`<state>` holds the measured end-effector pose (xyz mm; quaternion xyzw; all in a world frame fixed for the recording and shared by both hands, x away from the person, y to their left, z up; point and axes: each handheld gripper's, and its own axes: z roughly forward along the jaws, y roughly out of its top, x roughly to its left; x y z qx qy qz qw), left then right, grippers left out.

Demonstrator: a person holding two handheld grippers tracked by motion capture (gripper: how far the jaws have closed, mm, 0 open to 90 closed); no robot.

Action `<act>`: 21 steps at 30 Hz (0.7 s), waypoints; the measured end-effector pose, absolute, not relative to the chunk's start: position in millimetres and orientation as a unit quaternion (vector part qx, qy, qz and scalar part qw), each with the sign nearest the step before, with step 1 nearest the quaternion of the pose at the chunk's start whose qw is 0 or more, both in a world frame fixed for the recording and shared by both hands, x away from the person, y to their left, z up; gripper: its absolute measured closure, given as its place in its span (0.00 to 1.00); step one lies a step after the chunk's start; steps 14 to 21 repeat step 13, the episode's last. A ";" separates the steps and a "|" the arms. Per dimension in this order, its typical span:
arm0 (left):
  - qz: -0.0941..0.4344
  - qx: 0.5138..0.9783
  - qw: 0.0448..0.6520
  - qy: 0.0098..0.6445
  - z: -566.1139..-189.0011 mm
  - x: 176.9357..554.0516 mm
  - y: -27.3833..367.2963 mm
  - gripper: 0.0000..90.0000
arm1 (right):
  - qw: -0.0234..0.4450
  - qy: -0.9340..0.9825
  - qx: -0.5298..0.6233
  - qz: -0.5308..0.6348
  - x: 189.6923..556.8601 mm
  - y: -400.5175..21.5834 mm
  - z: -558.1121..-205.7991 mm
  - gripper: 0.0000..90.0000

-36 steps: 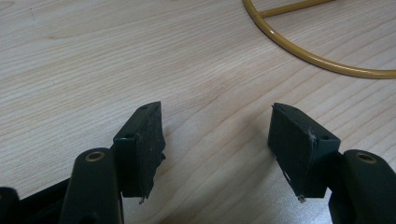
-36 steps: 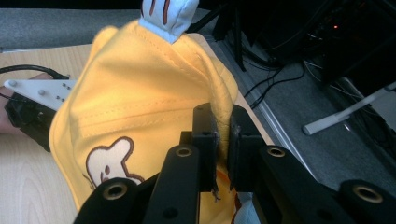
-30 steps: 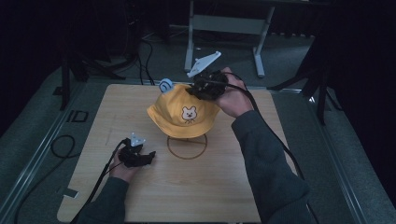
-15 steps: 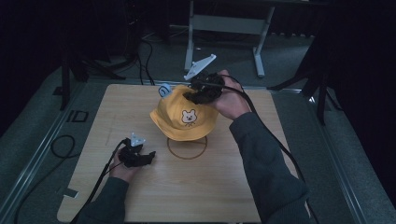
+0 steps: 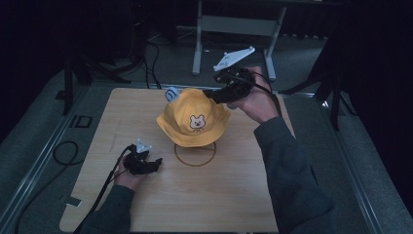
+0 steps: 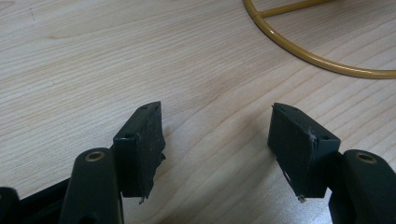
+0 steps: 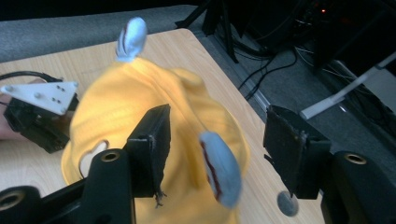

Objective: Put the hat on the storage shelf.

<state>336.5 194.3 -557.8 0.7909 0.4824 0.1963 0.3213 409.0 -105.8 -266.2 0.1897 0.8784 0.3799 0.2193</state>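
While the left gripper [image 5: 155, 164] rests spread, the right gripper [image 5: 210, 92] has just released the yellow hat [image 5: 193, 117], fingers wide

No readable words, brand names or numbers appear anywhere. The only sign is a small cartoon bear face printed on the front of the yellow hat [image 5: 194, 117], above its brim, seen from the high view.

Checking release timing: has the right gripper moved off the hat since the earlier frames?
Yes. The right gripper, jaws just opened and empty, has drawn back right of the yellow hat; earlier it sat over the crown.
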 end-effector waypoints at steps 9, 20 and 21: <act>0.197 0.789 0.323 0.485 -558.0 336.6 193.6 0.40 | 0.219 0.874 0.209 0.380 410.1 -131.3 -273.6 0.44; 0.196 0.789 0.323 0.484 -558.1 336.6 193.6 0.40 | 0.219 0.873 0.215 0.380 411.3 -139.1 -278.3 0.44; 0.196 0.789 0.323 0.484 -558.1 336.6 193.6 0.40 | 0.219 0.873 0.215 0.380 411.3 -139.1 -278.3 0.44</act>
